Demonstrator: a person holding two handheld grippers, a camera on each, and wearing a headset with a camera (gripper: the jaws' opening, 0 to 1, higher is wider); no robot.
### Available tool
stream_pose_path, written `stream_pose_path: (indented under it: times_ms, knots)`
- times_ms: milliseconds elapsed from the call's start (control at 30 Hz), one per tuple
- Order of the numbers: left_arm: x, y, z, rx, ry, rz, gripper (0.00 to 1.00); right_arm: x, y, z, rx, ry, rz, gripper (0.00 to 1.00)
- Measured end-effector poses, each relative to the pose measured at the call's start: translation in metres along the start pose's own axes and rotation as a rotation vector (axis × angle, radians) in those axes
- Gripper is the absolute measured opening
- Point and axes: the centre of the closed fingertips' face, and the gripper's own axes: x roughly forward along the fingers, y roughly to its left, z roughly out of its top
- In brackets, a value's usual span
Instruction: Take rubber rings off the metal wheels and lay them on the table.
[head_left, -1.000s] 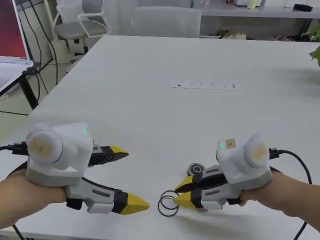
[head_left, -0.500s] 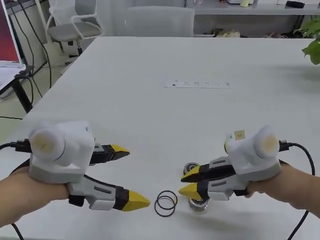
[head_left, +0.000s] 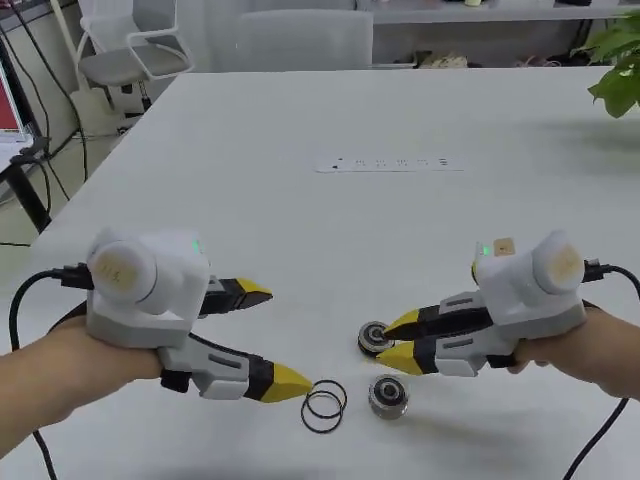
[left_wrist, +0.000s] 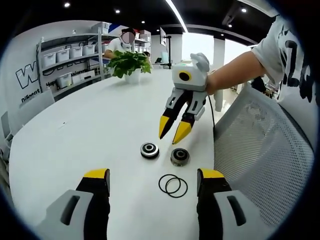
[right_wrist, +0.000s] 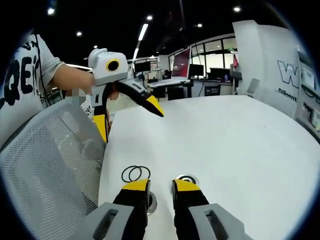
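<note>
Right gripper moved to far wheel; rings nearby.

Right gripper view: jaws of right tool cover the lower part of near wheel and far wheel. Head view: print on strip too small to read; plant cut off at right edge; chair cut at top.
</note>
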Motion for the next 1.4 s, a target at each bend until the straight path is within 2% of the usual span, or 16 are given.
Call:
stream_pose_path:
  times_ms: [133,333,667,1100,1400]
  knots:
    - [0.010,0.004,0.000,0.009,0.013,-0.011,0.67,-0.006,-0.008,-0.005,0.009,-0.001,-0.017,0.16]
    - [0.024,0.008,0.000,-0.010,0.018,-0.030,0.63,-0.012,-0.017,-0.011,0.017,-0.001,-0.038,0.17]
    - [0.044,0.007,-0.004,-0.014,0.041,-0.071,0.58,-0.013,-0.026,-0.023,0.032,0.011,-0.040,0.19]
    - [0.065,0.009,-0.010,-0.034,0.052,-0.101,0.48,-0.005,-0.030,-0.034,0.050,0.023,-0.030,0.21]
    - [0.081,0.006,-0.008,-0.037,0.055,-0.117,0.43,-0.001,-0.029,-0.034,0.058,0.019,-0.020,0.23]
